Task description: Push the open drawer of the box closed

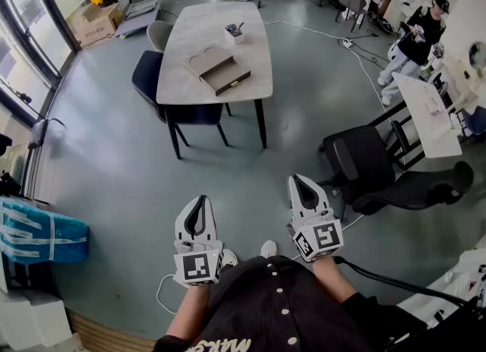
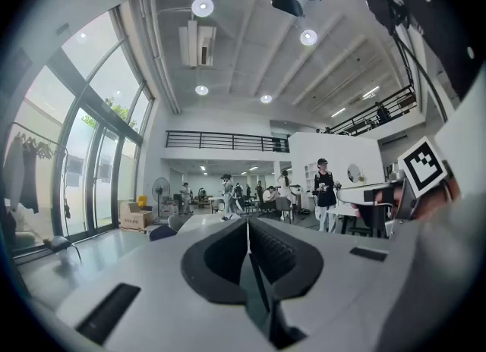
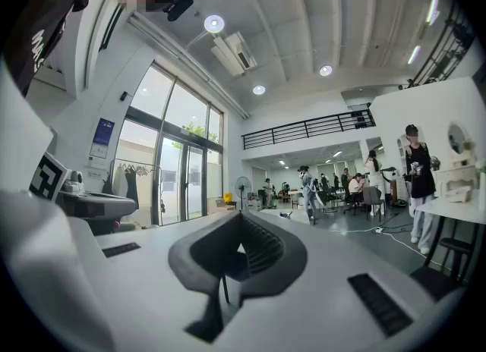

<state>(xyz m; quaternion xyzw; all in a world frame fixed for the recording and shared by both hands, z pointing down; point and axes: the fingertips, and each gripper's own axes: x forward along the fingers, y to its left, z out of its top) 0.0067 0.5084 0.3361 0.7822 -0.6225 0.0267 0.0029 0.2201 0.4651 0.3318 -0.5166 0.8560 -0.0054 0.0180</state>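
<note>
The tan box (image 1: 206,61) lies on the grey table (image 1: 205,17) far ahead in the head view, with its brown drawer (image 1: 228,77) pulled out toward the table's near edge. Both grippers hang close to the person's body, well short of the table and above the bare floor. The left gripper (image 1: 200,200) has its jaws pressed together with nothing in them, and in its own view the left gripper (image 2: 247,225) points level into the room. The right gripper (image 1: 297,180) is likewise shut and empty, and in its own view the right gripper (image 3: 240,218) aims toward the windows.
A white pot of pens (image 1: 234,34) stands beyond the box. Dark blue chairs (image 1: 152,77) sit at the table's left side. A black office chair (image 1: 361,157) and a white desk (image 1: 429,111) stand to the right, a blue wrapped bundle (image 1: 38,233) to the left. People stand at the back.
</note>
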